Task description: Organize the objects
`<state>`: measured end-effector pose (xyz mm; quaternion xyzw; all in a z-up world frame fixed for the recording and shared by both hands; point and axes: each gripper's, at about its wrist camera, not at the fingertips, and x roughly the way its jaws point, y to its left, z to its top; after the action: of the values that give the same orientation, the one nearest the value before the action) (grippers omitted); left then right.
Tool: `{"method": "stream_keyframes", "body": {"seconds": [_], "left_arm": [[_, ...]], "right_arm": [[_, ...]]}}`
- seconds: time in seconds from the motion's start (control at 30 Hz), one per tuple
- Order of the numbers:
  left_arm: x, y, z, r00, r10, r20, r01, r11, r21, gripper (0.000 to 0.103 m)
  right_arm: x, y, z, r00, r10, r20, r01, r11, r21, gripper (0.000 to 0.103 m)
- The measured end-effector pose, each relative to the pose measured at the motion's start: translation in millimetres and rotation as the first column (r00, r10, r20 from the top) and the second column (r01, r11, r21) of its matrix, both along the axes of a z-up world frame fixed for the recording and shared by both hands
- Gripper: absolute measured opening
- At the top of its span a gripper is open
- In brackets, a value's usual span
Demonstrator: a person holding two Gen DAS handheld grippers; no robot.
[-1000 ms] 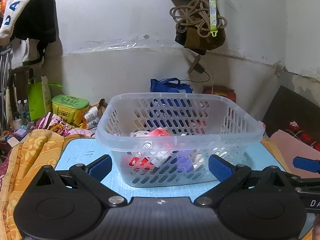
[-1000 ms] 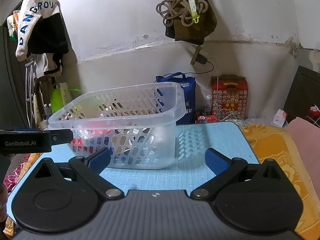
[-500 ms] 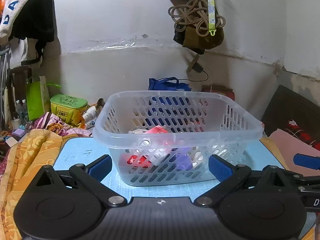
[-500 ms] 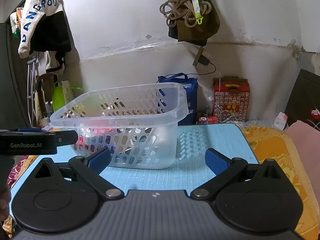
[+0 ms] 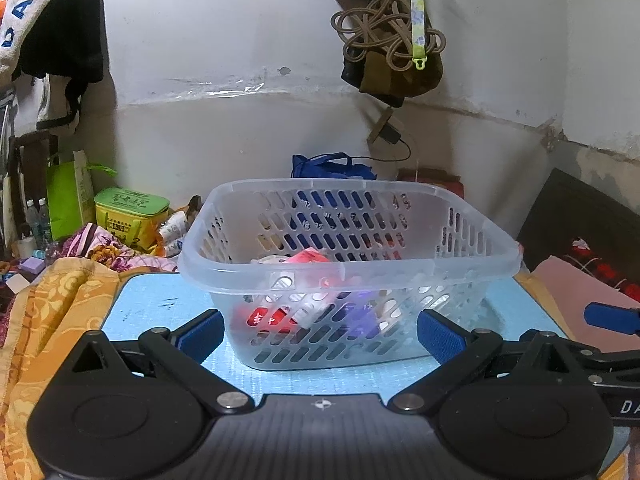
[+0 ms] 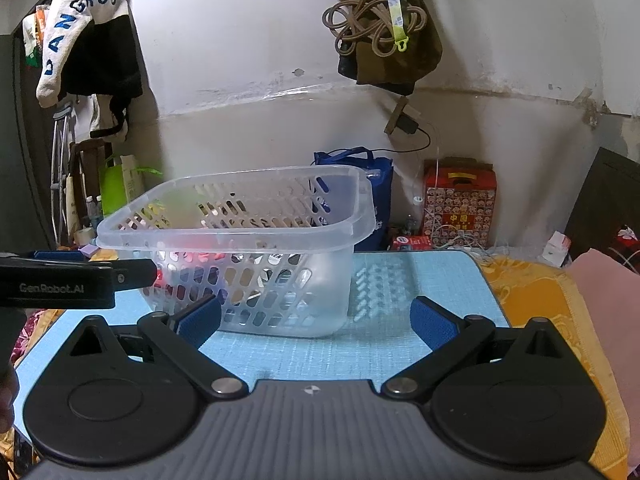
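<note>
Covering the work surface is a light blue mat point(image 5: 160, 304), and on it stands a translucent slotted basket point(image 5: 348, 268), upright, at 12 o'clock from the left gripper point(image 5: 320, 334) and toward 11 o'clock from the right gripper point(image 6: 316, 322). Around the mat lies an orange patterned cloth point(image 5: 52, 320), seen at 9 o'clock in the left wrist view and at 3 o'clock in the right wrist view. Behind the basket, at 12 o'clock against the wall, sits a blue bag point(image 6: 360, 184), with a red patterned box point(image 6: 460, 200) just beside it at about 1 o'clock in the right wrist view. A green and yellow box point(image 5: 128, 216) rests at 10 o'clock in the left wrist view.

The left gripper hangs with its blue fingers spread wide apart, one to each side of the basket's near wall, holding nothing. The right gripper likewise stands wide apart and empty, its left finger overlapping the basket's near corner, though contact cannot be told.

Inside the basket lie small items: a red packet point(image 5: 268, 318), a pink one point(image 5: 308, 258), and a purple piece point(image 5: 364, 320), seen through the slots and too blurred to identify.
</note>
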<state>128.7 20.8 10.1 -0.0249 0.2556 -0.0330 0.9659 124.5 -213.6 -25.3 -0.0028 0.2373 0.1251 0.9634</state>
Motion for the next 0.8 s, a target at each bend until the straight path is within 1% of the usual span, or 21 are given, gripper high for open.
{"method": "stream_keyframes", "body": {"seconds": [0.1,0.27,0.47,0.7,0.8], "left_arm": [[0.0,0.1,0.1,1.0,-0.006,0.008,0.006,1.0,0.004,0.103],[1.3,3.6,0.1,1.0,0.002,0.013,-0.002,1.0,-0.014,0.103],[0.3,4.8,1.5,0.999,0.04,0.025,-0.041,0.999,0.012,0.103],[-1.2,1.1,1.8,0.999,0.037,0.032,-0.038,0.999,0.032,0.103],[-1.7,0.7,1.8,0.999,0.036,0.03,-0.037,0.999,0.029,0.103]], "right_arm": [[-0.3,-0.2,1.1,1.0,0.006,0.002,-0.006,1.0,-0.005,0.103],[-1.5,-0.4,1.9,1.0,0.013,0.006,-0.013,1.0,-0.002,0.103],[-1.3,-2.5,3.2,1.0,0.006,0.01,-0.006,1.0,0.015,0.103],[0.7,-6.6,5.9,1.0,-0.006,0.02,0.006,0.999,0.032,0.103],[2.4,-7.9,9.0,1.0,-0.004,0.024,0.003,0.999,0.037,0.103]]}}
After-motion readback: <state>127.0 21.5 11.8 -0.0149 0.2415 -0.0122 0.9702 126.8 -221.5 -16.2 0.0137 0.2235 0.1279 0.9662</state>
